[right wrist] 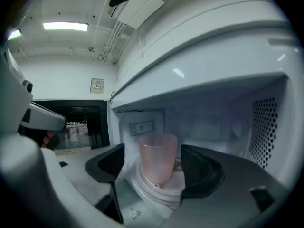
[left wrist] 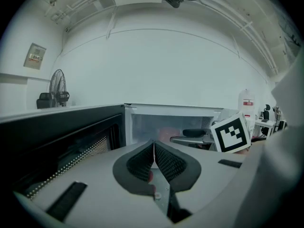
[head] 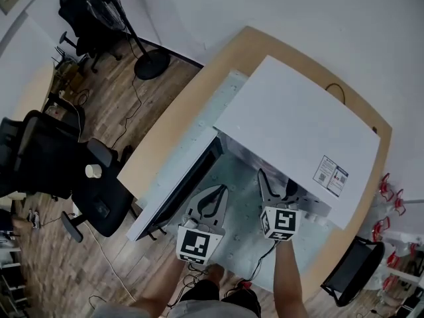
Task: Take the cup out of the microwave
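Pink cup (right wrist: 158, 156) upright on turntable (right wrist: 159, 194) inside open microwave (right wrist: 228, 56), between spread jaws of my right tool (right wrist: 153, 161), pads not touching. My left tool (left wrist: 154, 151) pinched together, empty, near door (left wrist: 57, 132). Reach step; next, I judge: squeeze cup gently, lift, withdraw level.

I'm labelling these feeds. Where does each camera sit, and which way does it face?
Head view: on the person's head, looking steeply down at the microwave, its open door, left claw, right claw and forearms.
Left gripper view: on the left claw, jaws together, facing the open microwave.
Right gripper view: on the right claw, jaws apart, looking into the microwave at the cup.
Shared: the left gripper view also shows the right claw's marker cube.
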A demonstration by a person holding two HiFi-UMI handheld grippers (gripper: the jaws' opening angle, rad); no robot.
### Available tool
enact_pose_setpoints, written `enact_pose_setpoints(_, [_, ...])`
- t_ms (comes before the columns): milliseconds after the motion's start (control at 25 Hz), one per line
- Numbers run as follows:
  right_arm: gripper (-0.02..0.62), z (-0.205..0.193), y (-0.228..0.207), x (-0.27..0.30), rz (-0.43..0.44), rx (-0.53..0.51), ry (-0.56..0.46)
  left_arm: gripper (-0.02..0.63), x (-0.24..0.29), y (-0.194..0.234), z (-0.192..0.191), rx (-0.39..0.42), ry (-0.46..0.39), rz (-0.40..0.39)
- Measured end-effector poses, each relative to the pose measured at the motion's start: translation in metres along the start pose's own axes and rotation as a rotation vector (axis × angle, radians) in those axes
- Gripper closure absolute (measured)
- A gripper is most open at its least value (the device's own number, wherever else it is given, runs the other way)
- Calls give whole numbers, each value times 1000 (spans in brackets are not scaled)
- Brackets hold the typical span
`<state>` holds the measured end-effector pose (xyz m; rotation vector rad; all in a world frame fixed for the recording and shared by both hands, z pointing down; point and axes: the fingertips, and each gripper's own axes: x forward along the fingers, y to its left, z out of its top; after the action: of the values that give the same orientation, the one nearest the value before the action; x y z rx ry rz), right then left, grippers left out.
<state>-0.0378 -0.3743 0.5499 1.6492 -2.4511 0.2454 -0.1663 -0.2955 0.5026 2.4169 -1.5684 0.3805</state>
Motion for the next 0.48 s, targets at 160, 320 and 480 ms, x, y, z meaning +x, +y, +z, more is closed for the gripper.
enact_pose_setpoints(160, [222, -2, -6, 18, -17, 13, 12, 580, 4, 6, -4, -14, 8, 0])
enact_pose_setpoints(320, [216, -5, -8, 32, -15, 10, 30, 580, 7, 9, -7, -21, 10, -3])
enact_pose_setpoints(480, [216, -12, -9, 41, -17, -3, 52, 580, 10, 11, -11, -13, 23, -3])
